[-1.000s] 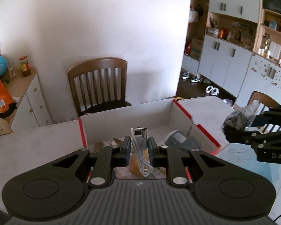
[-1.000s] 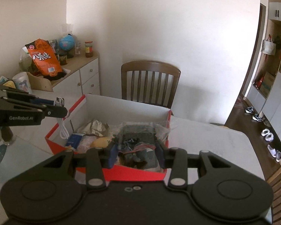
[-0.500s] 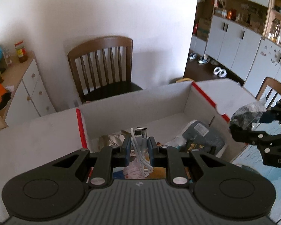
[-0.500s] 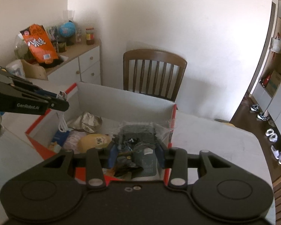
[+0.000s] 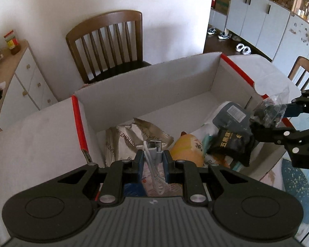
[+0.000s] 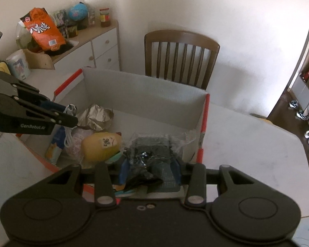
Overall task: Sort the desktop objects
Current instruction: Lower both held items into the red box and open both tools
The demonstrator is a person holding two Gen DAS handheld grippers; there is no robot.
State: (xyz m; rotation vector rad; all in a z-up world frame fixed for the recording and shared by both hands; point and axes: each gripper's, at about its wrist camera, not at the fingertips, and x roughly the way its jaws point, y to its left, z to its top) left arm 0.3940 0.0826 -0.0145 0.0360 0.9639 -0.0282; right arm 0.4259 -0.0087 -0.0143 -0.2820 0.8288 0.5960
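My left gripper [image 5: 153, 160] is shut on a coiled white USB cable [image 5: 154, 164], hanging over the near left part of an open cardboard box with red edges [image 5: 146, 88]. The same gripper [image 6: 72, 115] shows at the left of the right wrist view, cable loops dangling. My right gripper [image 6: 150, 165] is shut on a clear plastic bag of dark items [image 6: 152, 150], held over the box's near right corner; it appears as the gripper [image 5: 265, 121] at the right of the left wrist view. Inside the box lie a yellow pouch [image 6: 102, 146], a crumpled silver packet [image 6: 96, 117] and a dark snack packet [image 5: 230, 142].
A wooden chair [image 5: 111, 43] stands behind the box at the table's far side. A white drawer unit [image 6: 96, 49] to the left carries an orange snack bag [image 6: 43, 30], a globe and jars. The white tabletop [image 6: 247, 144] extends right of the box. Cabinets and shoes lie beyond.
Both grippers have come down and forward over the box, each with its load still held. The box interior now fills more of both views.
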